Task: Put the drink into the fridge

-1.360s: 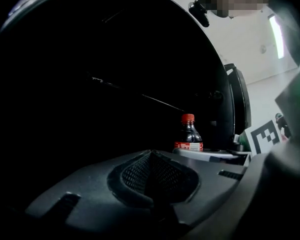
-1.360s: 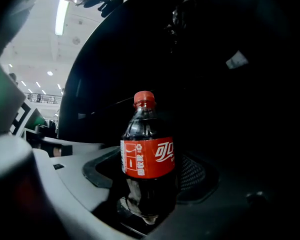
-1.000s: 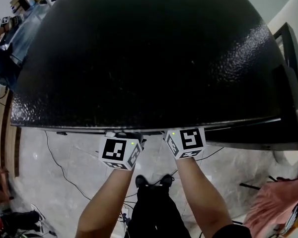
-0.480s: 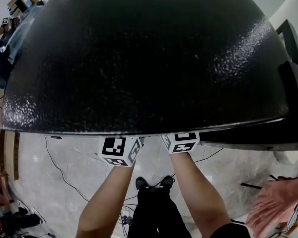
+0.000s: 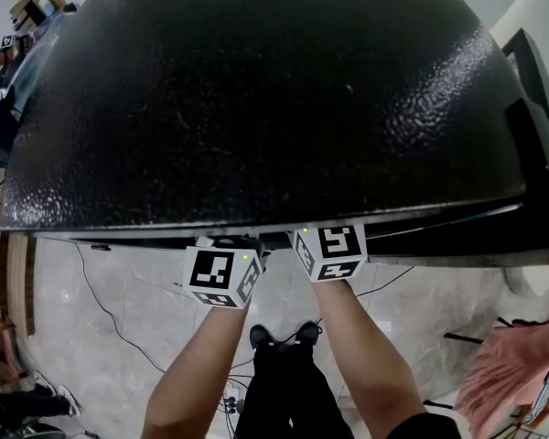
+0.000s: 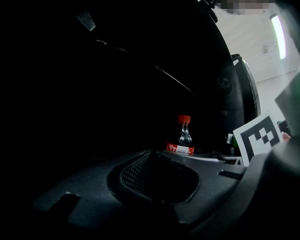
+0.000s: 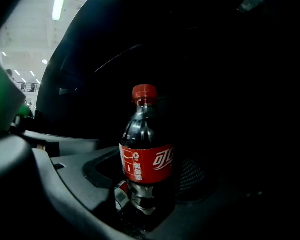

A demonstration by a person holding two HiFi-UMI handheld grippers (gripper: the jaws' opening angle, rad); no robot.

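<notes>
In the right gripper view, the right gripper has its two jaws closed on the lower part of a drink bottle. One grey jaw is at the lower left and one jaw with a mesh pad is at the lower right. The drink bottle stands upright in the middle of the frame. It holds dark liquid and has a red label and a red cap. Behind it there is only dark space, so I cannot tell if it rests on something.

In the left gripper view, the left gripper fills the bottom of the frame. Its jaws are together and nothing is between them. Further away, a little right of centre, the drink bottle appears small. Just to its right is the marker cube of the right gripper.

In the head view, two bare forearms rise from the bottom centre, with dark shoes between them. Each forearm ends at a marker cube, and the two cubes are side by side, near but not touching. Beyond the cubes, both grippers go under the lower edge of the black fridge, which fills the upper half of the frame. Below this edge is a pale floor with thin cables. A pink cloth lies at the lower right.
</notes>
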